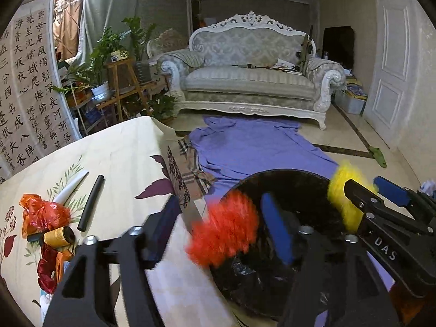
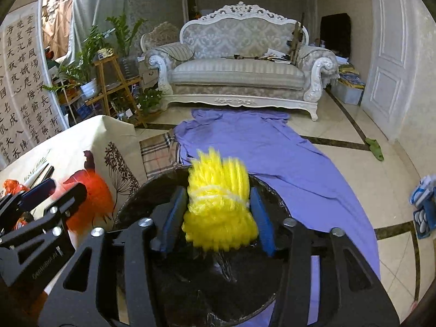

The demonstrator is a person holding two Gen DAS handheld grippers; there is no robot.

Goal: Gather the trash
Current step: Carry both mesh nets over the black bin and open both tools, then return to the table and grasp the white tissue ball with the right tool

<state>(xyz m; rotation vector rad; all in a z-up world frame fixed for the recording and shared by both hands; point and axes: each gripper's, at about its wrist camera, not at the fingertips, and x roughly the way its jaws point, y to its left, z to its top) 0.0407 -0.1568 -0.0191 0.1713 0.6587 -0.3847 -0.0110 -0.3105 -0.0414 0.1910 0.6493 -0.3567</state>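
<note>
A black-lined trash bin (image 1: 288, 185) stands on the floor beside the table, and also shows in the right wrist view (image 2: 152, 190). My left gripper (image 1: 220, 231) is open; a blurred red fluffy bundle (image 1: 223, 231) lies loose between its fingers above the bin. My right gripper (image 2: 218, 215) is open, with a blurred yellow fluffy bundle (image 2: 218, 201) between its fingers over the bin. It also shows in the left wrist view (image 1: 343, 190). On the table lie orange-red plastic scraps (image 1: 41, 215), a yellow thread spool (image 1: 58, 235), a black tube (image 1: 91, 203) and a white tube (image 1: 70, 188).
A floral cloth covers the table (image 1: 122, 150) at left. A purple sheet (image 1: 259, 147) and a plaid cloth (image 1: 190, 171) lie on the tiled floor. A sofa (image 1: 250, 81) stands at the back, plants (image 1: 100, 62) at left, a white door (image 1: 392, 68) at right.
</note>
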